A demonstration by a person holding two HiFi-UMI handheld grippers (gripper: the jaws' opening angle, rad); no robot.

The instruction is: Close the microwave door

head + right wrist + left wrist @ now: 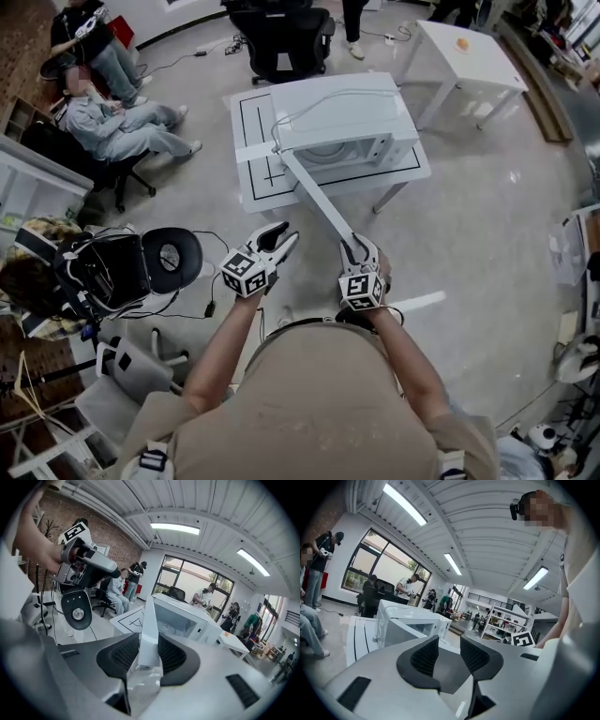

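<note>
The right gripper (pixel 360 255) clamped the open microwave door (pixel 314 192) edge; at its nine o'clock the left gripper (pixel 281 236) stood parted, empty.

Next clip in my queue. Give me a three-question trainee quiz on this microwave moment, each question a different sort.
1. True or false: the hinged white door of the boxy white microwave oven stands swung open.
2. What is the right tool shut on? A: the free edge of the door. B: a black cable. C: nothing.
3. Fill the gap: the left tool has its jaws ___, with nothing between them.
Key: 1 true; 2 A; 3 apart.
</note>
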